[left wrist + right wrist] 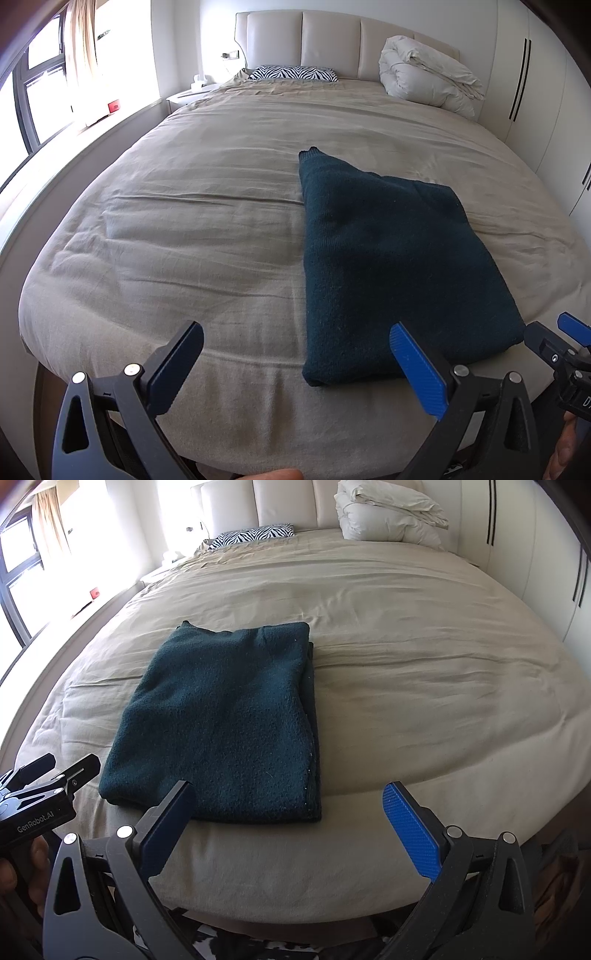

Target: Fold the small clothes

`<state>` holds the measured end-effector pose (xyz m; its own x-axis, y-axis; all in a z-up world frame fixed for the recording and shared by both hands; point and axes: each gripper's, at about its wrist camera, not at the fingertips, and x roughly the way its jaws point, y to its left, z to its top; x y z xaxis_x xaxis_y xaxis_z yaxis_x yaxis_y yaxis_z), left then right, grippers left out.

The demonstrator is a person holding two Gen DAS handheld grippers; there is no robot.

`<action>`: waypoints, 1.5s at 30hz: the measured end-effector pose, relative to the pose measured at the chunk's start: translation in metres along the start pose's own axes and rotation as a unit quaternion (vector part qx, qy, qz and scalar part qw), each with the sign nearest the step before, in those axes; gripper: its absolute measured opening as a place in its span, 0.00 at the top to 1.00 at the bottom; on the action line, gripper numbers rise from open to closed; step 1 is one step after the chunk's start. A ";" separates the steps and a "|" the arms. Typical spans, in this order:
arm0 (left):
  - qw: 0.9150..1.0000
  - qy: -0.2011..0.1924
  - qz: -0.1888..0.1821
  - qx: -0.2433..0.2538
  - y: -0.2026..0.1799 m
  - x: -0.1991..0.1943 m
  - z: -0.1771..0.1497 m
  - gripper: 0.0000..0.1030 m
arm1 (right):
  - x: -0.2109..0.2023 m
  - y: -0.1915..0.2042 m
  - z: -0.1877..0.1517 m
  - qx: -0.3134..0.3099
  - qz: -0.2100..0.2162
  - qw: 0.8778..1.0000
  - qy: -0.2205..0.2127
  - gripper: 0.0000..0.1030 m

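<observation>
Two black two-finger grippers with ribbed blue pads hover at the near edge of a wide bed covered in a creased beige cotton sheet (207, 229). Both stand spread wide and hold nothing: the left gripper (295, 365) has its fingers apart over the bare sheet and the near left corner of the cloth, and the right gripper (291, 827) has its fingers apart just short of the cloth's near right corner.

A dark teal knitted garment, folded into a thick rough rectangle (225, 723), lies flat on the sheet near the bed's near edge, roughly midway across it. Its surface is nubbly and fleecy, with soft rounded fold edges. The right wrist view shows the stacked layers along its right side, plus a small point of fabric poking out at the far left corner. The left wrist view shows that far end as a narrower ribbed strip (314, 155), and the left side as one straight fold.

At the head end stands a padded cream headboard with vertical panels (325, 40), with a zebra-print pillow (293, 73) and a bundled white duvet (428, 74) against it. Only the left wrist view shows the other tool's blue-tipped finger at its right edge; only the right wrist view shows the other tool's black body printed "GenRobot.AI" and a hand (22, 871) behind it.
</observation>
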<state>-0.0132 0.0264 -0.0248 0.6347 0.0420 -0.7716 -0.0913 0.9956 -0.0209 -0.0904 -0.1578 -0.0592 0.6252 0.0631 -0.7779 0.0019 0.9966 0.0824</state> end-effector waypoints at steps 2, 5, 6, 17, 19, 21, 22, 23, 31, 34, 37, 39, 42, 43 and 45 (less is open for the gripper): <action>1.000 0.000 0.000 0.000 0.000 0.000 0.000 0.00 | 0.000 0.000 0.000 0.000 0.000 1.000 0.000 0.00; 1.000 0.001 0.000 0.000 0.000 0.000 0.000 0.00 | 0.000 0.000 -0.001 0.000 0.000 1.000 0.001 0.00; 1.000 0.000 0.000 0.000 0.000 0.000 0.000 0.00 | 0.001 0.000 -0.001 0.000 0.000 1.000 0.001 0.00; 1.000 0.001 0.001 0.000 0.000 0.000 -0.001 0.00 | 0.001 0.000 -0.002 0.001 0.000 1.000 0.004 0.00; 1.000 0.001 0.001 0.000 0.000 0.000 -0.001 0.00 | 0.002 0.000 -0.002 0.002 0.001 1.000 0.005 0.00; 1.000 0.001 0.000 0.000 0.000 0.001 -0.001 0.00 | 0.002 0.000 -0.003 0.001 0.001 1.000 0.005 0.00; 1.000 0.001 0.000 0.000 0.000 0.001 -0.001 0.00 | 0.002 0.000 -0.003 0.001 0.001 1.000 0.005 0.00; 1.000 0.001 0.000 0.000 0.000 0.001 -0.001 0.00 | 0.002 -0.001 -0.003 0.001 0.001 1.000 0.005 0.00; 1.000 0.002 0.000 0.001 0.000 0.002 -0.003 0.00 | 0.002 -0.001 -0.002 0.002 0.001 1.000 0.005 0.00; 1.000 0.003 0.000 0.001 0.001 0.002 -0.003 0.00 | 0.002 -0.001 -0.003 0.002 0.002 1.000 0.005 0.00; 1.000 0.003 0.000 0.001 0.001 0.003 -0.003 0.00 | 0.002 -0.001 -0.003 0.002 0.001 1.000 0.005 0.00; 1.000 0.003 0.000 0.001 0.001 0.003 -0.003 0.00 | 0.002 -0.001 -0.003 0.002 0.002 1.000 0.006 0.00; 1.000 0.004 0.000 0.001 0.001 0.003 -0.003 0.00 | 0.002 -0.001 -0.003 0.002 0.002 1.000 0.005 0.00; 1.000 0.004 0.000 0.002 0.002 0.003 -0.003 0.00 | 0.002 -0.001 -0.003 0.002 0.001 1.000 0.005 0.00; 1.000 0.004 0.000 0.001 0.003 0.003 -0.003 0.00 | 0.002 -0.001 -0.003 0.002 0.002 1.000 0.006 0.00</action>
<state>-0.0139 0.0288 -0.0291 0.6282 0.0406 -0.7770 -0.0888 0.9959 -0.0197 -0.0913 -0.1584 -0.0630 0.6163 0.0677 -0.7846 0.0027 0.9961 0.0880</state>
